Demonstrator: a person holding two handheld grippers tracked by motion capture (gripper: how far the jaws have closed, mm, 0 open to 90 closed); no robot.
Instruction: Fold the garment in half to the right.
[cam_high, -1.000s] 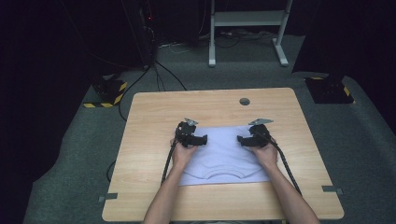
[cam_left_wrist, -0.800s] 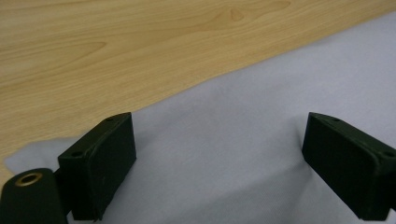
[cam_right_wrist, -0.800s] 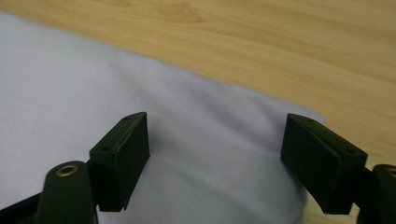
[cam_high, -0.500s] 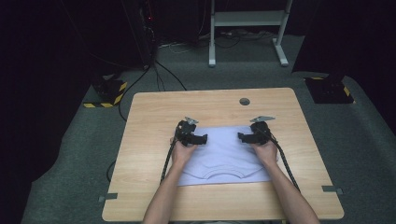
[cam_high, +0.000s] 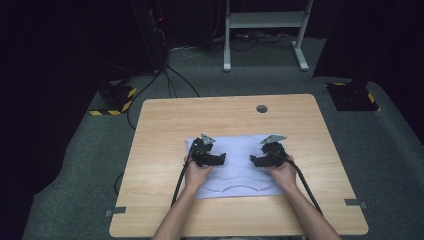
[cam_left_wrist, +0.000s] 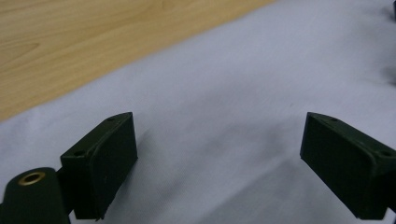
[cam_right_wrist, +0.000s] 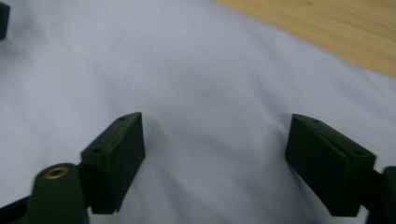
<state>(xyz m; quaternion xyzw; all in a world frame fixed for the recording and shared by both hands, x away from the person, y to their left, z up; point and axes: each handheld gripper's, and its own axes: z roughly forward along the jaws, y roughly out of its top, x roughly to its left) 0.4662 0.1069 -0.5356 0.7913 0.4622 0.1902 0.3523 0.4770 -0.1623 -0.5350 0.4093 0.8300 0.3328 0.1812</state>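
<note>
A white T-shirt (cam_high: 235, 150) lies folded flat on the wooden table (cam_high: 160, 125), its collar toward the near edge. My left gripper (cam_high: 219, 158) rests over the cloth's left part and points inward. My right gripper (cam_high: 255, 160) mirrors it over the right part. Both stand open with nothing between the jaws. In the left gripper view the gripper (cam_left_wrist: 219, 163) hovers just over the white fabric (cam_left_wrist: 224, 93), with bare wood (cam_left_wrist: 70, 37) at the upper left. The right gripper view shows that gripper (cam_right_wrist: 215, 161) over the same fabric (cam_right_wrist: 187, 70), wood (cam_right_wrist: 345, 28) at the upper right.
A round cable hole (cam_high: 261, 108) sits in the table near its far edge. Black cables (cam_high: 180, 175) trail from both grippers back over the near edge. Beyond the table stand a white frame (cam_high: 260, 30) and dark equipment on grey carpet.
Both grippers have slid inward over the shirt toward each other, from near its side edges to nearer its middle. The shirt lies as before.
</note>
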